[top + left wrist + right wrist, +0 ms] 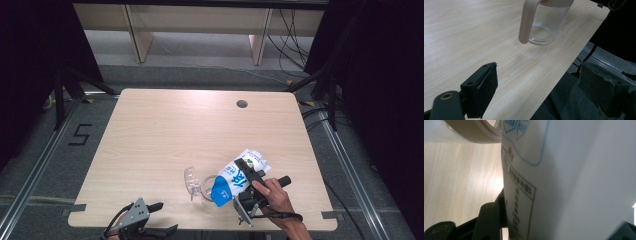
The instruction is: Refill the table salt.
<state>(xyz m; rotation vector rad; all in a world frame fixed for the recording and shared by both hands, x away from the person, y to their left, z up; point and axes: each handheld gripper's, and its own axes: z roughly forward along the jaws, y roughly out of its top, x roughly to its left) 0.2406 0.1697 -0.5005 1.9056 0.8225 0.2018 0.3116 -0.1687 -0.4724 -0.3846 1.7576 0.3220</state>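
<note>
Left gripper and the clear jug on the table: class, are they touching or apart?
Apart. In the left gripper view, bare table lies between the open left gripper and the clear jug.

Pale wooden table (165, 130) on grey carpeted floor (200, 50).

Pale matt wood-grain table (165, 130), clear glossy glass jug (546, 25) (smooth beige plastic handle), glossy white printed pouch (239, 176), black matt jaw pads
</note>
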